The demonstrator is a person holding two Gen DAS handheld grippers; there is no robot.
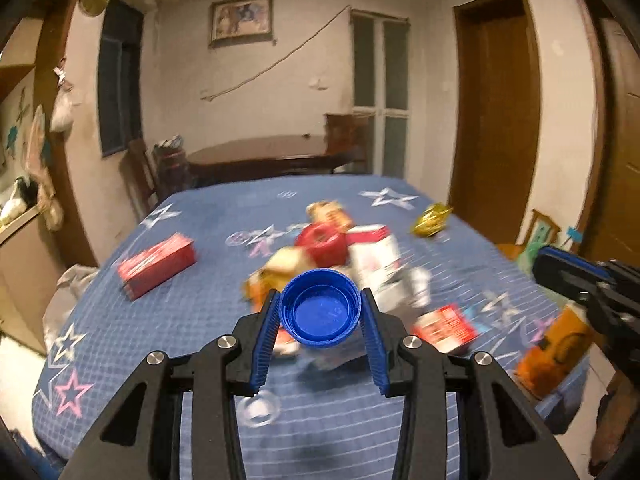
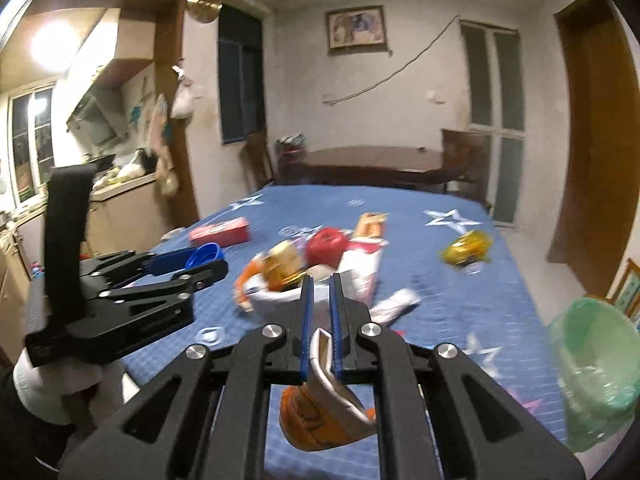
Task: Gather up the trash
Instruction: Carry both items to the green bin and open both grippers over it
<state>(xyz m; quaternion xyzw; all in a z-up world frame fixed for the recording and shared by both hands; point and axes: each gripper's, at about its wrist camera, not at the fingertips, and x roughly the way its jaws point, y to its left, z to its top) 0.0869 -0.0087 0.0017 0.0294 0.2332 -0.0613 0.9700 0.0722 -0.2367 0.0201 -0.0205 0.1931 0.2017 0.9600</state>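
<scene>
My left gripper [image 1: 320, 300] is shut on a blue bottle cap [image 1: 319, 309], open side toward the camera, lifted above the blue star-print tablecloth [image 1: 224, 216]. From the right wrist view the same left gripper [image 2: 208, 258] shows at the left with the blue cap [image 2: 206, 254]. My right gripper [image 2: 320, 280] is shut on an orange and white wrapper [image 2: 320, 412] that hangs below its pads. In the left wrist view that orange wrapper [image 1: 556, 356] dangles under the right gripper [image 1: 548, 266]. A heap of trash [image 1: 344, 256] lies mid-table.
A red box [image 1: 158, 264] lies at the left of the table, a gold wrapper [image 1: 432, 218] at the far right, a red packet [image 1: 446, 326] nearer. A green-lined bin [image 2: 596, 364] stands beside the table's right edge. A clear ring [image 1: 260, 408] lies near the front.
</scene>
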